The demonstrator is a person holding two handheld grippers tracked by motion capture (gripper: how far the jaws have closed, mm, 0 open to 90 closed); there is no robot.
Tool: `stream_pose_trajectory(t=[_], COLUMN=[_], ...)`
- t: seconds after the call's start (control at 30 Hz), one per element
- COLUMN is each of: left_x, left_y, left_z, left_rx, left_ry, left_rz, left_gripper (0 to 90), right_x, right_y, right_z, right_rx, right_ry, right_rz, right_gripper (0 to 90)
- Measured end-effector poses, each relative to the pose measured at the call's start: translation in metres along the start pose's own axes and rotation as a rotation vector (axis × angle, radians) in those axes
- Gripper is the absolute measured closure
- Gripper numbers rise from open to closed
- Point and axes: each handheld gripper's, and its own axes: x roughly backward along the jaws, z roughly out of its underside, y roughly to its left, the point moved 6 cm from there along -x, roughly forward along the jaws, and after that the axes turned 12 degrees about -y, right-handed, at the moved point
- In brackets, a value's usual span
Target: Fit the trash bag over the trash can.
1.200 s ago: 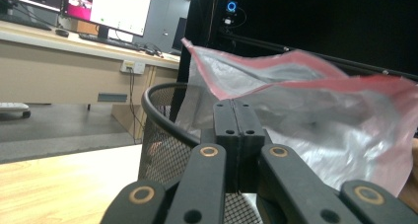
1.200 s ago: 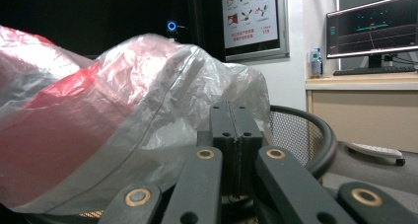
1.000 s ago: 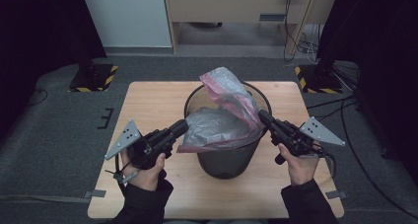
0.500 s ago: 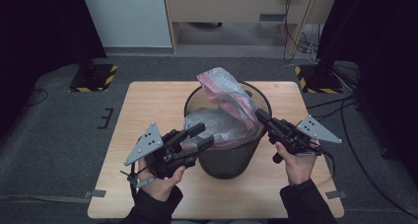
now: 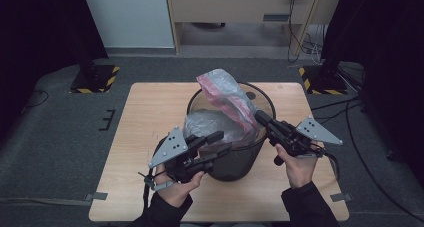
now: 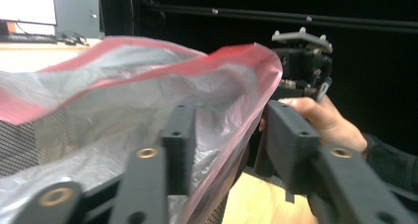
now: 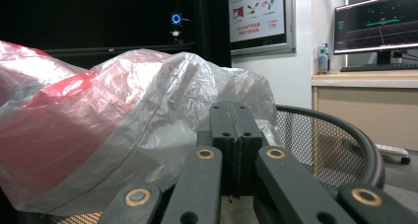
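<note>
Over mesh bin (image 5: 260, 137): left hand-held gripper (image 5: 224, 142) jaws wide apart, straddling bag (image 5: 225, 99) edge; right hand-held gripper (image 5: 258, 117) clamped on bag.

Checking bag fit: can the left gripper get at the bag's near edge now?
Probably yes: the left gripper is open at the bin rim, and the bag edge runs between its fingers.

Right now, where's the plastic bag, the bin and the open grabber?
plastic bag (image 5: 225, 94), high view, on its raised red-edged part.
mesh bin (image 5: 265, 101), high view, on its far rim.
left gripper (image 5: 220, 143), high view, midway between its spread fingertips.
</note>
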Motion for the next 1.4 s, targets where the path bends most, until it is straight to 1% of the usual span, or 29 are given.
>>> stream_pose_trajectory(t=[0.03, 0.13, 0.2, 0.27, 0.33, 0.37, 0.4, 0.53, 0.6, 0.63, 0.7, 0.73, 0.8, 0.87, 0.9, 0.93, 0.97, 1.03, 1.1, 1.17, 1.3, 1.4], left_x=[0.001, 0.004, 0.005, 0.008, 0.011, 0.013, 0.015, 0.024, 0.031, 0.035, 0.041, 0.045, 0.052, 0.057, 0.059, 0.060, 0.061, 0.063, 0.064, 0.066, 0.067, 0.065], left_y=[0.000, 0.004, 0.007, 0.012, 0.016, 0.019, 0.022, 0.034, 0.043, 0.050, 0.059, 0.065, 0.076, 0.086, 0.091, 0.095, 0.099, 0.104, 0.107, 0.111, 0.115, 0.114], left_z=[0.000, 0.002, 0.003, 0.002, 0.000, 0.000, -0.002, -0.005, -0.007, -0.008, -0.008, -0.008, -0.006, -0.002, 0.001, 0.004, 0.007, 0.011, 0.015, 0.018, 0.025, 0.030], left_rx=[0.012, 0.050, 0.071, 0.082, 0.105, 0.112, 0.111, 0.095, 0.085, 0.088, 0.089, 0.097, 0.100, 0.105, 0.100, 0.101, 0.114, 0.104, 0.106, 0.087, 0.092, 0.104], left_ry=[0.006, 0.011, 0.002, -0.004, -0.021, -0.028, -0.037, -0.044, -0.045, -0.053, -0.057, -0.063, -0.062, -0.058, -0.053, -0.046, -0.047, -0.038, -0.030, -0.016, -0.004, 0.002], left_rz=[0.005, 0.002, -0.016, -0.041, -0.065, -0.081, -0.098, -0.170, -0.211, -0.235, -0.272, -0.288, -0.331, -0.362, -0.378, -0.390, -0.395, -0.414, -0.424, -0.443, -0.449, -0.438], left_gripper=[68.2, 85.1, 89.4, 90.0, 90.0, 90.0, 90.0, 90.0, 90.0, 90.0, 90.0, 90.0, 90.0, 90.0, 90.0, 90.0, 90.0, 90.0, 90.0, 90.0, 90.0, 90.0], right_x=[0.000, 0.001, 0.002, 0.003, 0.005, 0.007, 0.008, 0.012, 0.014, 0.015, 0.017, 0.018, 0.020, 0.023, 0.024, 0.025, 0.026, 0.028, 0.029, 0.030, 0.032, 0.032], right_y=[0.000, 0.001, 0.002, 0.001, -0.001, -0.002, -0.003, -0.005, -0.006, -0.007, -0.009, -0.010, -0.014, -0.019, -0.021, -0.024, -0.026, -0.030, -0.033, -0.036, -0.037, -0.038], right_z=[-0.001, -0.001, -0.001, -0.001, -0.002, -0.003, -0.004, -0.009, -0.010, -0.011, -0.011, -0.011, -0.011, -0.011, -0.011, -0.010, -0.010, -0.007, -0.004, -0.001, 0.002, 0.002], right_rx=[0.009, 0.014, 0.013, 0.010, 0.007, -0.005, -0.001, -0.002, 0.001, -0.002, -0.006, -0.008, -0.011, -0.012, -0.013, -0.014, -0.013, -0.014, -0.014, -0.015, -0.023, -0.016], right_ry=[-0.003, -0.007, -0.009, -0.012, -0.018, -0.022, -0.023, -0.031, -0.034, -0.030, -0.030, -0.029, -0.029, -0.032, -0.033, -0.036, -0.036, -0.034, -0.029, -0.025, -0.028, -0.027], right_rz=[-0.005, -0.018, -0.026, -0.028, -0.026, -0.028, -0.026, -0.030, -0.029, -0.029, -0.025, -0.021, -0.012, 0.003, 0.010, 0.017, 0.024, 0.034, 0.042, 0.048, 0.051, 0.060], right_gripper=[90.0, 90.0, 90.0, 90.0, 90.0, 90.0, 90.0, 90.0, 90.0, 90.0, 90.0, 90.0, 90.0, 90.0, 90.0, 90.0, 90.0, 90.0, 90.0, 90.0, 90.0, 90.0])
